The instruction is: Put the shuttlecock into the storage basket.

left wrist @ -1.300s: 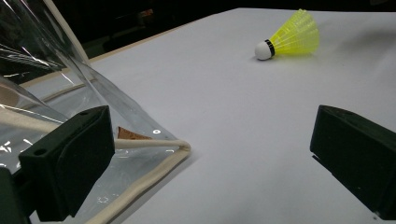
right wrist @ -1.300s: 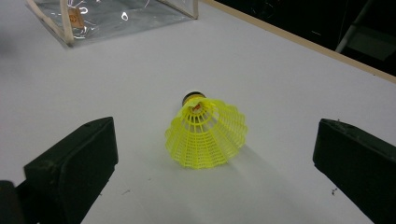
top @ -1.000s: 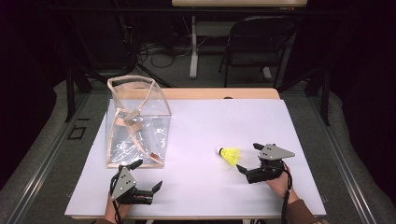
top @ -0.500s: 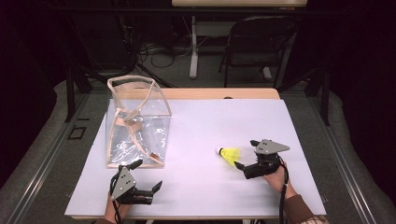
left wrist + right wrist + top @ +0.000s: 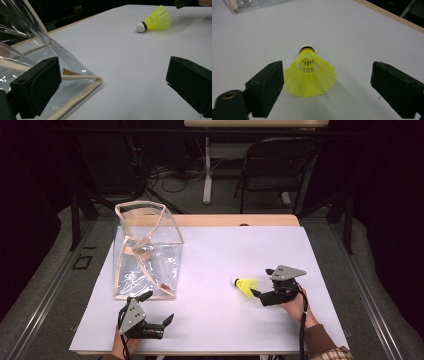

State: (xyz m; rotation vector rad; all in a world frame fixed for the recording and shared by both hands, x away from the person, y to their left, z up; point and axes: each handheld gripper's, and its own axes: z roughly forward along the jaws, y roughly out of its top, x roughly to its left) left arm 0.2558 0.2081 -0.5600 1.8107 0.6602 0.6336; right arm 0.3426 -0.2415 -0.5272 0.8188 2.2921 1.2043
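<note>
A yellow shuttlecock (image 5: 245,285) with a white cork lies on its side on the white table (image 5: 225,245), cork pointing left. My right gripper (image 5: 261,282) sits just behind it, held in a hand. In the right gripper view the shuttlecock's mesh skirt (image 5: 310,75) lies between the jaws of that right gripper (image 5: 327,75). The left jaw is at the skirt's edge and the right jaw stands well clear. These jaws have just been closing a little. My left gripper (image 5: 157,308) rests open near the front left edge, next to a clear plastic bag (image 5: 147,252).
The bag, with beige trim, stands upright at the table's left; its lower corner (image 5: 82,77) lies close to my left gripper (image 5: 112,75). The shuttlecock (image 5: 156,21) shows far off in the left gripper view. A black chair (image 5: 280,165) stands beyond the table.
My right gripper has edged slightly left and toward the shuttlecock, so its jaws now flank the skirt. The shuttlecock, the bag and the left gripper have stayed put.
</note>
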